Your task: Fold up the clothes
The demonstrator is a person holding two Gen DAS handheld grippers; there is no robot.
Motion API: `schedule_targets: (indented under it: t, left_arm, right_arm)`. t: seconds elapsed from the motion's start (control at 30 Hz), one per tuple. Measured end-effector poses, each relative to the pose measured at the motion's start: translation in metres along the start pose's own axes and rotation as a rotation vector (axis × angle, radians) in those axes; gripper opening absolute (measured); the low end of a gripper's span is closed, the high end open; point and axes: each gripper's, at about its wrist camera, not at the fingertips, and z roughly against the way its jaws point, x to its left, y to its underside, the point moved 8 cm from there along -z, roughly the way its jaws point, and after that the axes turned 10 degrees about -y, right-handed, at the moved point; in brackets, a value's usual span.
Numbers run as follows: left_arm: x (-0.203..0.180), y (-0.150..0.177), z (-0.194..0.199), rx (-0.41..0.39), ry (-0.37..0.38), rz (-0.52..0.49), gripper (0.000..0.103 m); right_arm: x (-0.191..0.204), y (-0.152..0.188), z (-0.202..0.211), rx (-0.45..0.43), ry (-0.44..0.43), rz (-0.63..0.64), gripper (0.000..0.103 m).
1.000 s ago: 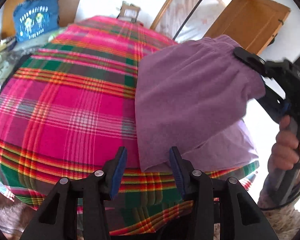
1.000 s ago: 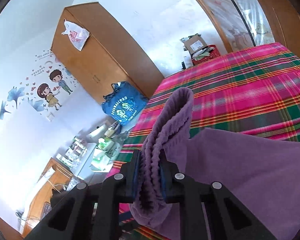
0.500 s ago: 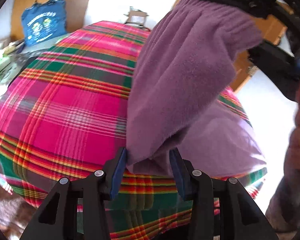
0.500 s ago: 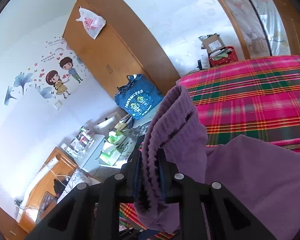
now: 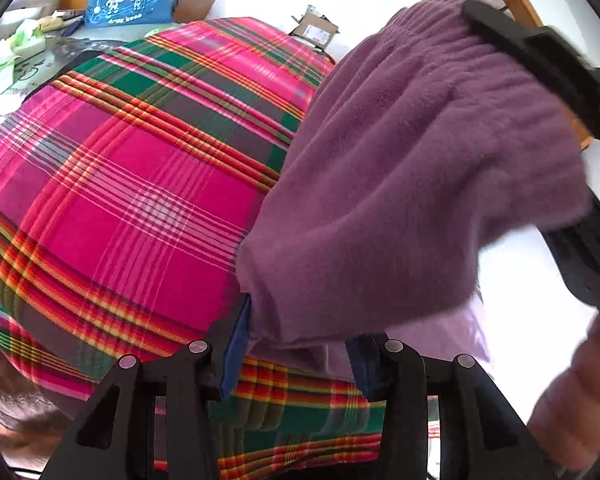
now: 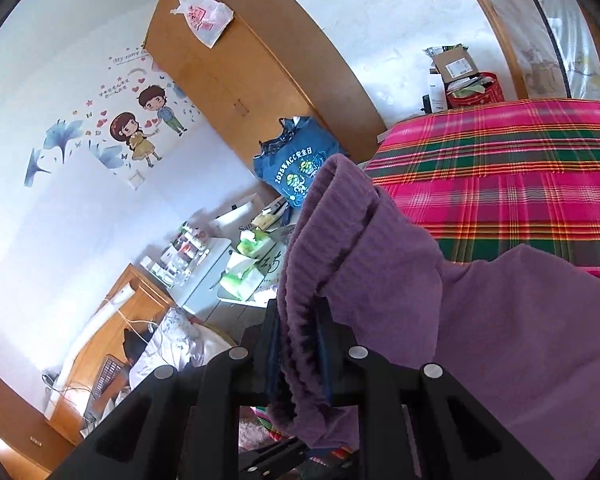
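Note:
A purple fleece garment hangs over the plaid bed sheet. My right gripper is shut on its ribbed waistband and holds it up. In the left wrist view one of that gripper's black fingers shows at the top right, with the person's hand below it. My left gripper stands open low in front of the bed. The garment's lower edge hangs down between its jaws, brushing the left blue pad and hiding part of the right one.
A blue printed bag leans on a wooden wardrobe left of the bed. A cluttered side table with tissue packs stands beside it. A cardboard box and a red basket sit behind the bed.
The right gripper carried the waistband leftward and closer to the left camera. The garment's hanging edge swung in between the left gripper's jaws. The left view has rolled slightly.

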Motion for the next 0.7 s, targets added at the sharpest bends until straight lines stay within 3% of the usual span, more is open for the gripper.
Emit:
schedule_targets:
  t: [0.2,0.47,0.7]
  left_arm:
    - [0.008,-0.002,-0.006,-0.016,-0.111,-0.004,0.046]
    - [0.015,0.002,0.001,-0.039,-0.181,-0.045,0.046]
    - [0.014,0.012,0.014,-0.046,-0.190,-0.071,0.046]
  right_arm:
    - [0.000,-0.002,0.006,-0.026,0.004,-0.003,0.017]
    - [-0.015,-0.016,0.041,-0.135,0.039,-0.022,0.012]
    - [-0.057,-0.013,0.079,-0.208,0.091,-0.112,0.011]
